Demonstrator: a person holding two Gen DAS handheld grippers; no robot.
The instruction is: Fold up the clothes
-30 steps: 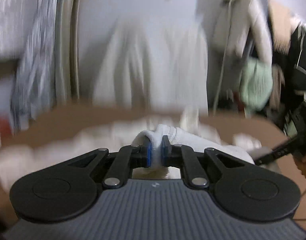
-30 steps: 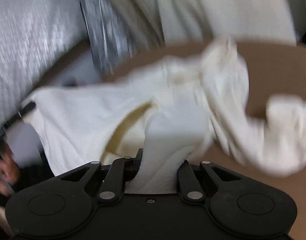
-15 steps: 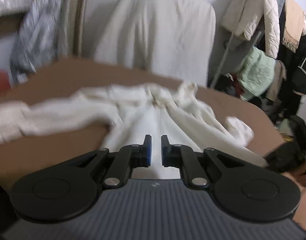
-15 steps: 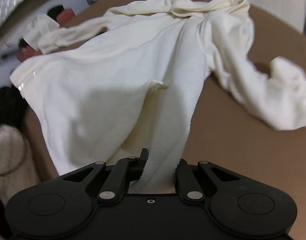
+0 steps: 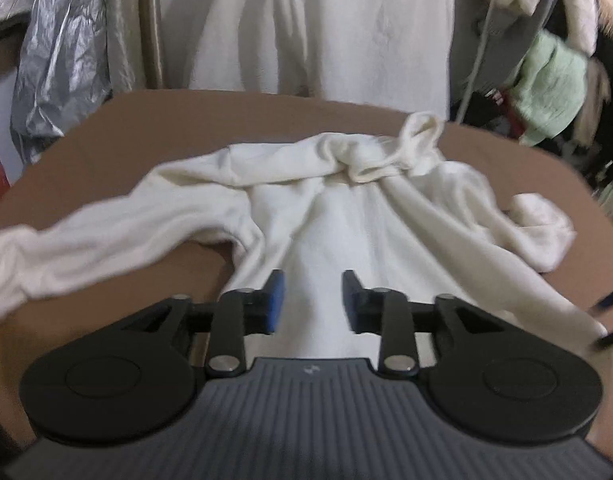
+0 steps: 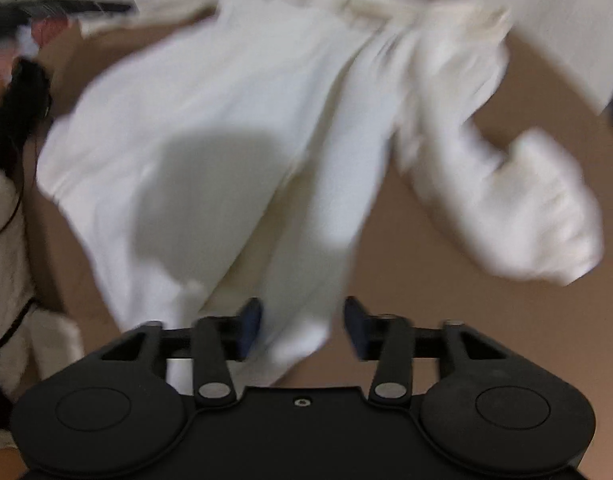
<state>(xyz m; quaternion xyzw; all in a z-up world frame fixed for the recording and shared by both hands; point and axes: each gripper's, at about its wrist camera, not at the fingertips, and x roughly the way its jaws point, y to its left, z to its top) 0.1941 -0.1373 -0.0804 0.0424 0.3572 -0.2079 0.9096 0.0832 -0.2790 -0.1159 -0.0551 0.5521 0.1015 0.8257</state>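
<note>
Both pairs of tongs have just let go of the hem they were clenching, the left gripper (image 5: 312, 300) and right gripper (image 6: 302, 326) now released with jaws parted over the cream sweater (image 5: 346, 216), which lies spread on the brown table (image 5: 210, 120), collar at its far side.

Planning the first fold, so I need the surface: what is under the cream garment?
The cream garment lies spread on a brown tabletop, bare around it. Anything beneath the cloth itself is covered and cannot be seen.
</note>
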